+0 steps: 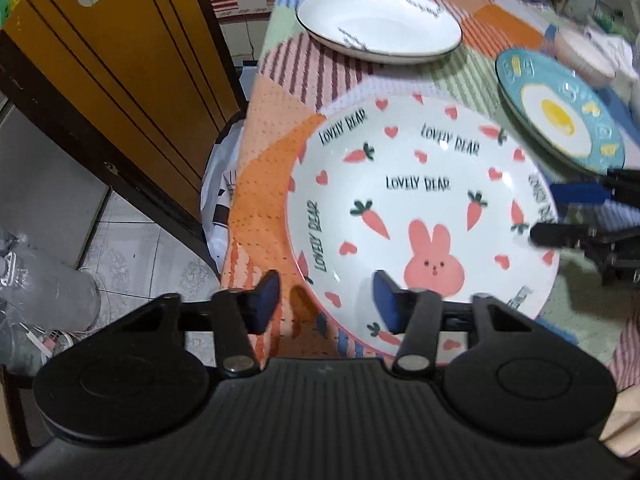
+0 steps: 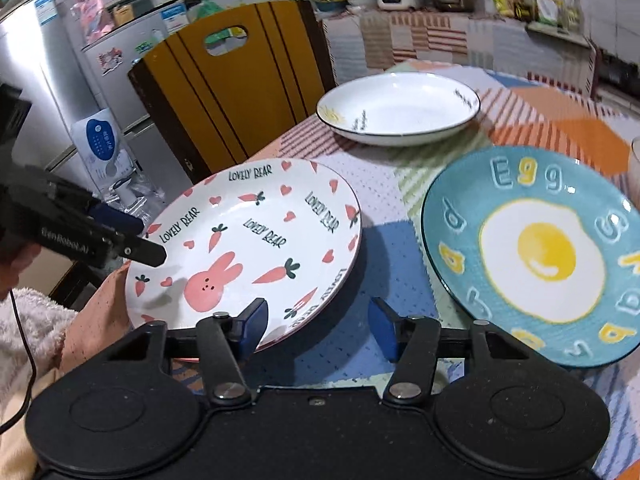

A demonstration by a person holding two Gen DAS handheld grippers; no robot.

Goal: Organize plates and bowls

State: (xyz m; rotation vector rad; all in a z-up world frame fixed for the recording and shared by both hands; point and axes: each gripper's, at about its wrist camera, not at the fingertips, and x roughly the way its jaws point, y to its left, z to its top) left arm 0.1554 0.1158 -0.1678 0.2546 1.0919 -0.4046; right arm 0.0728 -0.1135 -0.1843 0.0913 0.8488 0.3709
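Observation:
A white plate with a pink bunny, carrots and "LOVELY BEAR" lettering (image 1: 420, 200) (image 2: 248, 240) lies at the table's near corner. My left gripper (image 1: 326, 304) (image 2: 148, 240) is open and straddles its rim, one pad over the plate and one outside it. My right gripper (image 2: 318, 328) (image 1: 544, 213) is open at the plate's opposite rim, with mostly tablecloth between its fingers. A teal plate with a fried-egg picture (image 2: 540, 256) (image 1: 560, 116) lies beside the bunny plate. A white deep plate with a dark rim (image 2: 400, 108) (image 1: 380, 24) sits farther back.
The patchwork tablecloth (image 1: 272, 120) hangs over the table edge by a yellow-and-brown chair back (image 1: 120, 60) (image 2: 240, 92). A small pale bowl (image 1: 584, 56) stands behind the egg plate. A person's fluffy sleeve (image 2: 36, 320) is at the left. A fridge and a cluttered counter are behind.

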